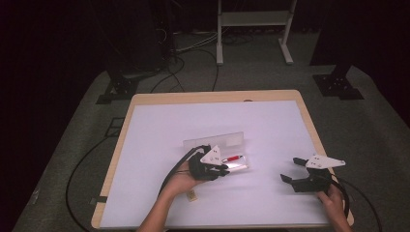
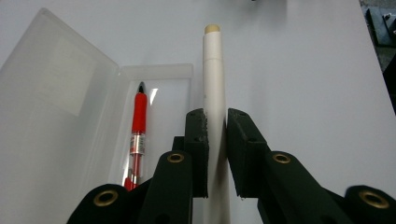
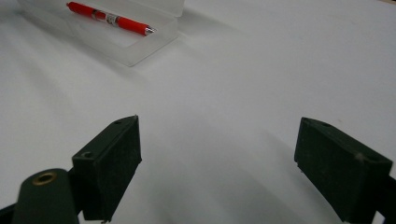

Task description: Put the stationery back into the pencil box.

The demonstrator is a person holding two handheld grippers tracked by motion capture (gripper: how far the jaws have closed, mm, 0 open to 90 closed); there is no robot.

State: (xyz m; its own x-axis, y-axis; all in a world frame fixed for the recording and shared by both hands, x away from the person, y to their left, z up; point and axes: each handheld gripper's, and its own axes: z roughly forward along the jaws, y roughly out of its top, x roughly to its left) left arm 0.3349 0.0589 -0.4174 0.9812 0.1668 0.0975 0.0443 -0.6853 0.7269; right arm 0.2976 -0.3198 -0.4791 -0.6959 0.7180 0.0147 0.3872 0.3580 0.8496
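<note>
A white-topped table (image 1: 270, 121) with a pale wooden rim carries a clear plastic pencil case (image 1: 220, 145), lying open near the middle with its lid (image 2: 51, 74) folded back flat on the far side. Inside the tray lies a red pen (image 2: 138, 122), its dark tip pointing away from the left gripper's camera. The left gripper (image 1: 223, 170) sits at the near edge of the case, held in the person's left hand (image 1: 181, 181), and its jaws are drawn in narrow around a white pen (image 2: 215, 88) — the black pads press the barrel from both sides, roughly halfway along it. That white pen runs straight out ahead of the jaws, ending in a small tan cap, and in the left gripper view it lies just beside the tray's right wall; whether it rests inside the tray or on the table outside cannot be told. The right gripper (image 1: 290, 169) is well apart from the case, toward the right side of the table, held low in the person's right hand (image 1: 333, 198). Its jaws stand wide, with only bare white tabletop between them — the case and red pen show far off at the upper left of the right gripper view.
</note>
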